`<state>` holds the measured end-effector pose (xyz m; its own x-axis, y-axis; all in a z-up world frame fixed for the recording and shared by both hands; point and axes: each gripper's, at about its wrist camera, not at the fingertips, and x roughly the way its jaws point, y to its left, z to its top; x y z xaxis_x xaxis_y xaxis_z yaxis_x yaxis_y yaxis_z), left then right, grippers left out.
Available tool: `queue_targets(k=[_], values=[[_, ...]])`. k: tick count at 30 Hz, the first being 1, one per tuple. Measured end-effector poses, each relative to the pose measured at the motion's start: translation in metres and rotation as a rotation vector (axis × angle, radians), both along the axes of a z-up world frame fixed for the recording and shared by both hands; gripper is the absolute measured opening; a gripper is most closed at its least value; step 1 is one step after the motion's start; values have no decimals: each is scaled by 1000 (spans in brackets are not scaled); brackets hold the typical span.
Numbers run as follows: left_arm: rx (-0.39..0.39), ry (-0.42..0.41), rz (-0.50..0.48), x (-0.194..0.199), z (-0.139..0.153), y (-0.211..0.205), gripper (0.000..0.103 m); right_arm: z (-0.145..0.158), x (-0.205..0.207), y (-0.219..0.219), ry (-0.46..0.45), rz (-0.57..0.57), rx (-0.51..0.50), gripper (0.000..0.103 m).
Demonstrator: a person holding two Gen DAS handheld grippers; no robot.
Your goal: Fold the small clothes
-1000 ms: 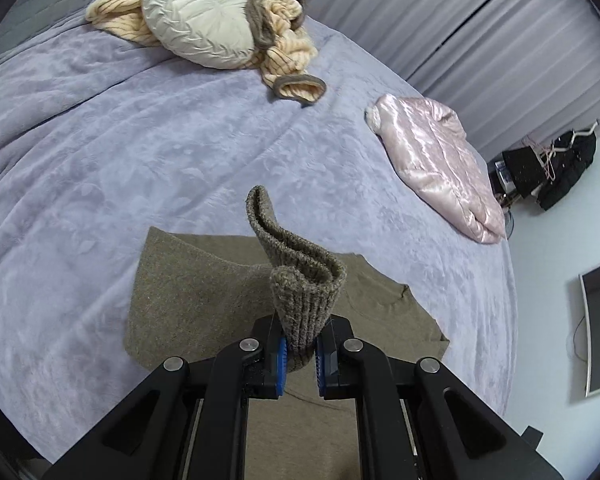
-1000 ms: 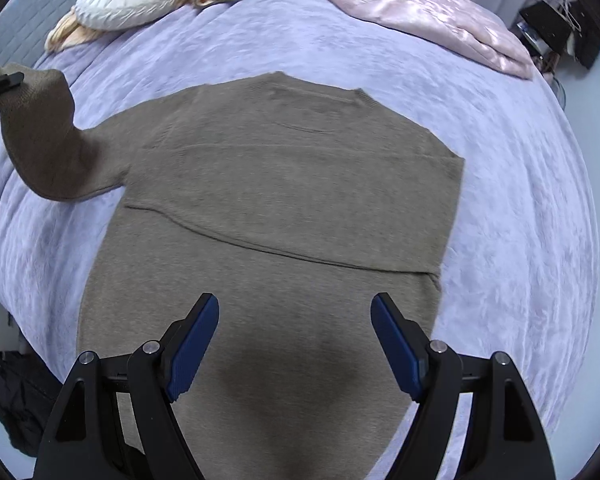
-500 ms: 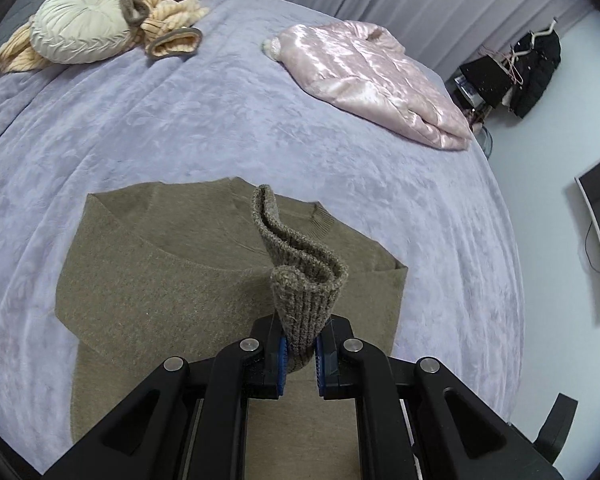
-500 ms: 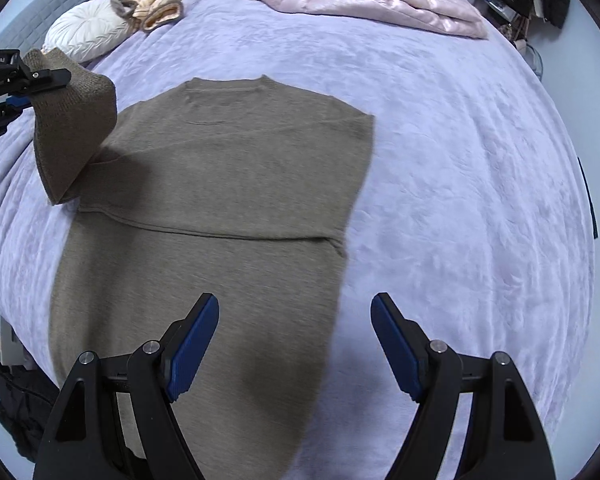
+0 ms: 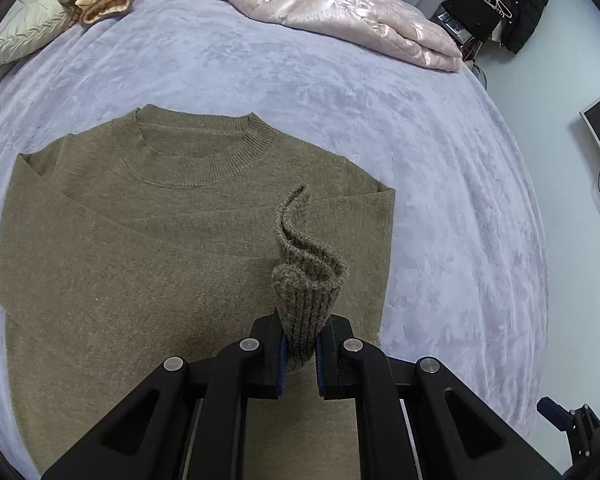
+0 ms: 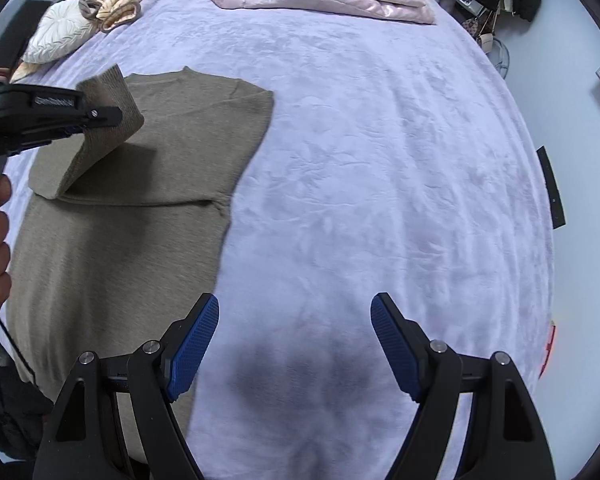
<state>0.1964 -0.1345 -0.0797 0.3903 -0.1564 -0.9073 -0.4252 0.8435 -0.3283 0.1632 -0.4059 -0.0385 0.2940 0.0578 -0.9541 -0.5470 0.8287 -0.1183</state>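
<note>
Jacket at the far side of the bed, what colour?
Shiny pale pink, quilted. The jacket shows best in the left wrist view.

Lilac bed [image 6: 380,168]; brown sweater [image 5: 140,248], pink jacket [image 5: 340,4], cushion [image 5: 24,28].

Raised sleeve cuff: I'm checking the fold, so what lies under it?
Under the cuff, pinched in the left gripper, lies the sweater body on the bedspread. What lies beneath the sweater is hidden.
</note>
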Motion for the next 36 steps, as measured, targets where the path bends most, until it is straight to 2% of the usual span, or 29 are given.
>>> queue_targets(k=[7,12,18,24,25,26,27,28,30,33,36], values=[[-30,12,-41,14,-17,-25,12,-2,1,-19,-3,-18,-48,81],[-50,70,-59,15,-40,-36,12,-7,-1,-18,16,-25,-50,81],[-86,58,-70,12,-50,-41,12,-12,-2,-9,31,-13,-53,81],[-166,68,-57,10,-58,-32,13,-7,1,-7,28,-21,-53,81],[-174,63,-55,9,-58,-31,17,-7,2,-8,29,-25,-54,81],[-189,63,-50,7,-57,-28,46,-7,3,-8,30,-26,-56,81],[-209,61,-34,5,-55,-26,92,-7,3,-8,32,-27,-57,81],[-209,61,-2,1,-53,-22,103,-7,4,-7,35,-29,-57,81],[-237,22,35,-6,-48,-17,102,-8,6,-6,45,-33,-51,81],[-310,16,36,-12,-45,-11,102,-8,9,-1,58,-32,-43,81],[-269,-42,53,-32,-26,9,102,-6,11,4,69,-41,-20,81]])
